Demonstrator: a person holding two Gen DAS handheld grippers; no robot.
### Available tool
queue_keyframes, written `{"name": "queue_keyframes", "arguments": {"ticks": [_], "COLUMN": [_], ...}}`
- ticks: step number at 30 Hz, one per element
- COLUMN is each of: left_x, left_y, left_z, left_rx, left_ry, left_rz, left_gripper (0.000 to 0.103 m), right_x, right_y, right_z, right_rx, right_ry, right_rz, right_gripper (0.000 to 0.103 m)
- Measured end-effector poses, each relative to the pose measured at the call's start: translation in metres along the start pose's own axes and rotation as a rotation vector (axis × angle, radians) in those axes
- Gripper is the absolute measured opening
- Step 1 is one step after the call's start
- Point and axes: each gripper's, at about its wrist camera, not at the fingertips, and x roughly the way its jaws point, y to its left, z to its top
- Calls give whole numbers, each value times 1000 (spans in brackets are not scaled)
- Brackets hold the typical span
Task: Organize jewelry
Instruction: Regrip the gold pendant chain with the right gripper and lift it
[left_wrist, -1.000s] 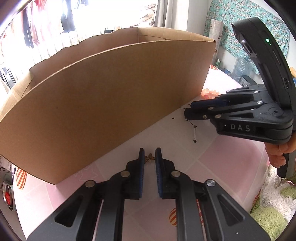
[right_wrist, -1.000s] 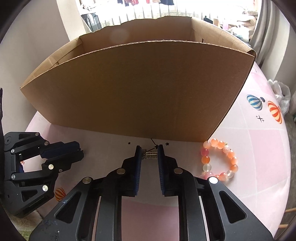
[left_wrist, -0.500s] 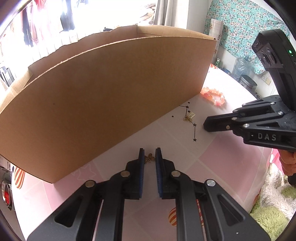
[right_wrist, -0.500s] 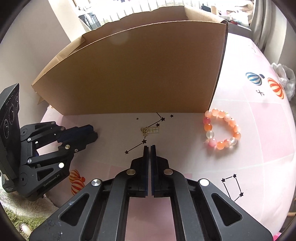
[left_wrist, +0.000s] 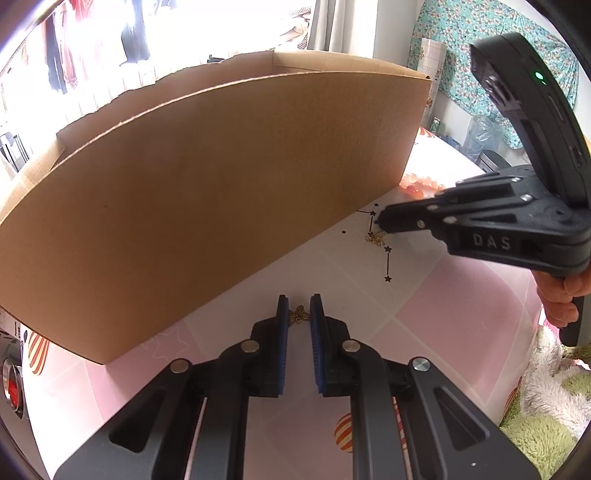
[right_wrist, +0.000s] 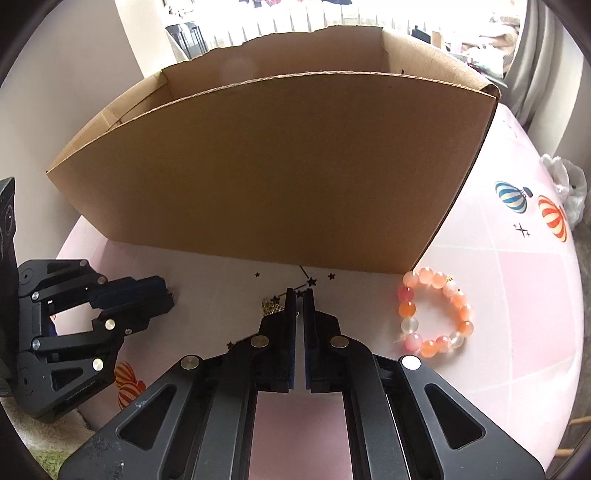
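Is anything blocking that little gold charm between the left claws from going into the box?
Yes: the box's near wall rises between the charm and the open top, so the charm would have to be lifted over the rim. Nothing else visible lies between them. The left gripper straddles the charm, jaws apart, not yet clamping.
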Motion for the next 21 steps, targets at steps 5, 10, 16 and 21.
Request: {"name": "queue_keyframes", "arguments": {"ticks": [5,10,16,21], "left_x": [0,1,1,1], "left_y": [2,2,2,2], "left_z": [0,-1,-1,-2], "left_rx": [-3,-2,-2,0], "left_ry": [-2,-2,-3,-3], "left_rz": [-6,-7,-6,-2], "left_gripper": [11,11,11,11], "right_x": [-2,5,-6,-6], "right_y": [3,-4,-7,5], "right_z": [-4,9,8,12], "right_rx": [12,30,-7,-143], "right_ry": [38,91,96,75], "right_rz": [-6,15,102,93], "right_gripper": [4,5,14,21]}}
